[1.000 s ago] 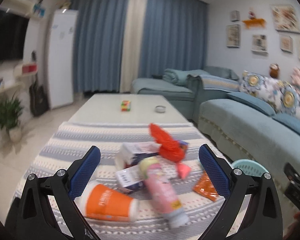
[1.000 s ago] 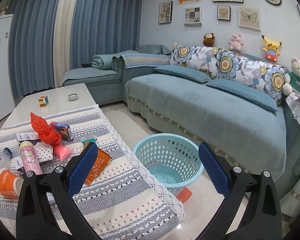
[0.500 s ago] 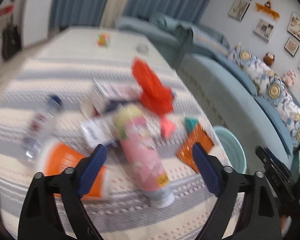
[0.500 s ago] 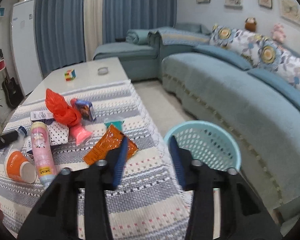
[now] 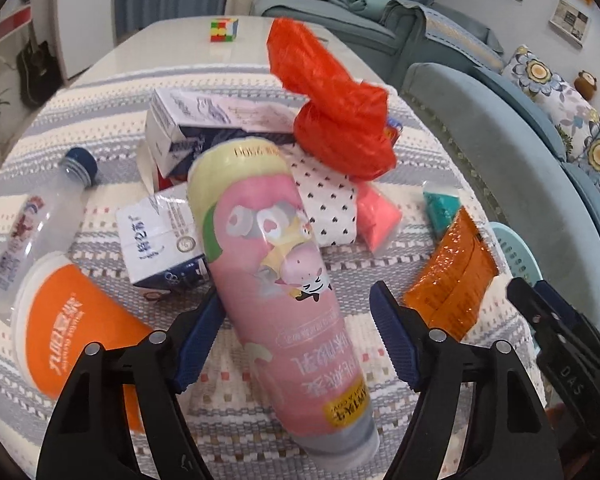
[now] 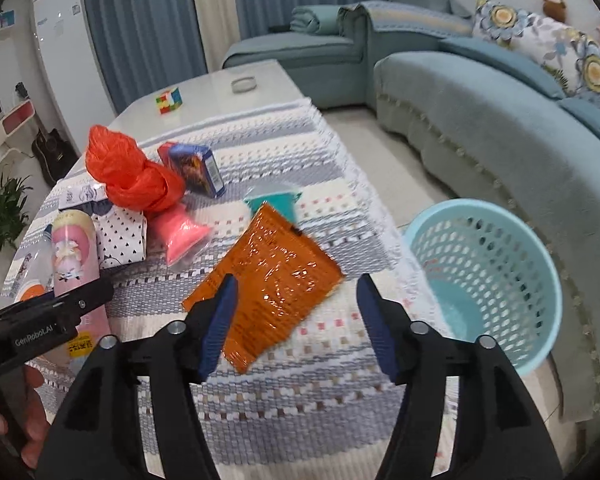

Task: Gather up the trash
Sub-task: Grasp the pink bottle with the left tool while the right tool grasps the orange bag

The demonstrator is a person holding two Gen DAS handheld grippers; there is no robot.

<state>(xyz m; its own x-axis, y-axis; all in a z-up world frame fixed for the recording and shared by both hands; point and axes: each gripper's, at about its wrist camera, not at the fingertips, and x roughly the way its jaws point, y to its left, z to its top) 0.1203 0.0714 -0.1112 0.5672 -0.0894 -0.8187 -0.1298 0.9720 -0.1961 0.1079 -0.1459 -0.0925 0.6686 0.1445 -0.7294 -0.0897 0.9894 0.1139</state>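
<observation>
Behind the pink tube [image 5: 276, 280], cartons [image 5: 160, 236] seem half-hidden.

The left black tool with blue-padded fingers [image 5: 296, 336] is spread wide, tips pitched downward — the right black, blue-padded tool [image 6: 296, 320], just beside it, gapes equally, gripping nothing.

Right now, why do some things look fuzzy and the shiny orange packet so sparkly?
Left wrist view: the pink bottle sits right at the lens between the open left claw, so its top looks soft, and the fisheye bends the room's edges. Right wrist view: the orange foil packet catches room light as white glints; its far corner smears slightly.
</observation>
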